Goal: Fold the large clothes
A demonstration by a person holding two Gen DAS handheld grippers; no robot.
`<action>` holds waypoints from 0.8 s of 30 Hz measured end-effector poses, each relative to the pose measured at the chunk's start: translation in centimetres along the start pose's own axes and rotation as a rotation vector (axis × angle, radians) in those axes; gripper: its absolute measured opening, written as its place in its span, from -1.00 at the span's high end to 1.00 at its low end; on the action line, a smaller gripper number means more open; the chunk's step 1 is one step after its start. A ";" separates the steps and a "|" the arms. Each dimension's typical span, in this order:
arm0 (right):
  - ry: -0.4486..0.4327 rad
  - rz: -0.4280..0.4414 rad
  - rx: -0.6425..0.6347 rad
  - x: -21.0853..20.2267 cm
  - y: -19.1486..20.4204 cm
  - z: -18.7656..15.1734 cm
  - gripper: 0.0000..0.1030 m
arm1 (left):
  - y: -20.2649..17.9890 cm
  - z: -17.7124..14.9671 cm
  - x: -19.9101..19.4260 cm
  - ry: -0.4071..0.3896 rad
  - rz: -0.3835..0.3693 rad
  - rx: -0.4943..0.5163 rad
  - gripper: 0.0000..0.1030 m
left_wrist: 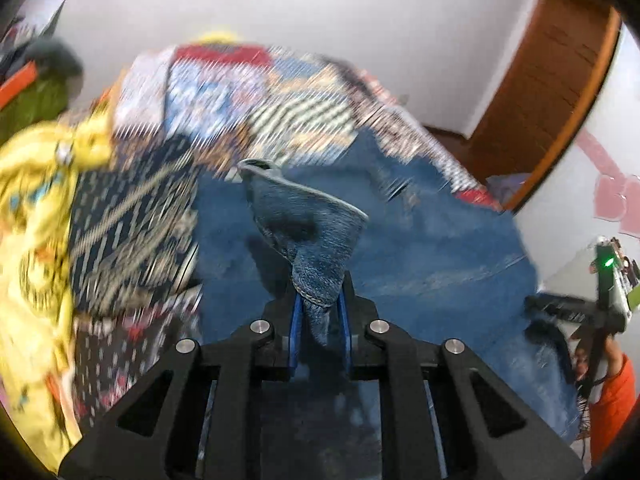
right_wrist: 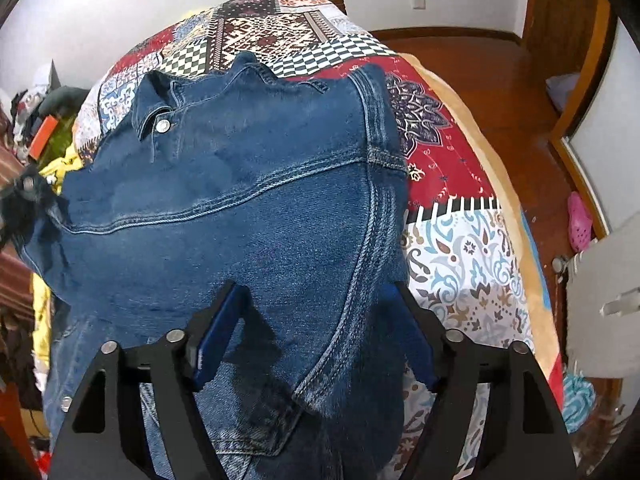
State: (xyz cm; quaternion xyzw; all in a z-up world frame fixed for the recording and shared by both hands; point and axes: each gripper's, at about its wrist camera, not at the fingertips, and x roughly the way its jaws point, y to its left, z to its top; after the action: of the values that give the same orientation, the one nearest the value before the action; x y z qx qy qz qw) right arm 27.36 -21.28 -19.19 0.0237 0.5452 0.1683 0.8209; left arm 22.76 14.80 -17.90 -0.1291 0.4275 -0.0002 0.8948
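Note:
A blue denim jacket (right_wrist: 248, 200) lies spread over a patchwork bedspread (right_wrist: 452, 184), collar and metal button toward the far side. My left gripper (left_wrist: 318, 308) is shut on a fold of the jacket's denim (left_wrist: 316, 240), which stands up between its blue pads. The left wrist view is motion-blurred. My right gripper (right_wrist: 316, 304) is open, its fingers (right_wrist: 216, 340) wide apart over the jacket's near part, with cloth lying between them. The right gripper also shows in the left wrist view (left_wrist: 600, 304) at the right edge.
A yellow garment (left_wrist: 36, 208) and a dark patterned cloth (left_wrist: 132, 232) lie to the left on the bed. Wooden floor (right_wrist: 500, 64) and a wooden door frame (right_wrist: 580, 128) are to the right. A pink shoe (right_wrist: 580, 220) lies on the floor.

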 end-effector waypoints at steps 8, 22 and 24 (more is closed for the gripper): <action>0.004 -0.010 0.010 -0.1 -0.1 -0.3 -0.43 | 4.1 -5.8 3.0 0.145 0.020 -0.105 0.48; -0.062 -0.050 -0.076 -2.8 0.6 2.1 -0.44 | 5.9 -1.6 -2.0 0.046 0.140 -0.026 -0.29; -0.089 -0.039 -0.063 -3.3 0.3 3.2 -0.44 | 6.6 -0.1 -2.1 0.025 0.153 -0.032 -0.35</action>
State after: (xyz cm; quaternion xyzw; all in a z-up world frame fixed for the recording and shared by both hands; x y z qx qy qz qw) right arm 29.02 -21.55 -14.94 -0.0054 0.5030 0.1682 0.8477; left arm 20.65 21.44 -17.86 -0.1102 0.4473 0.0731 0.8846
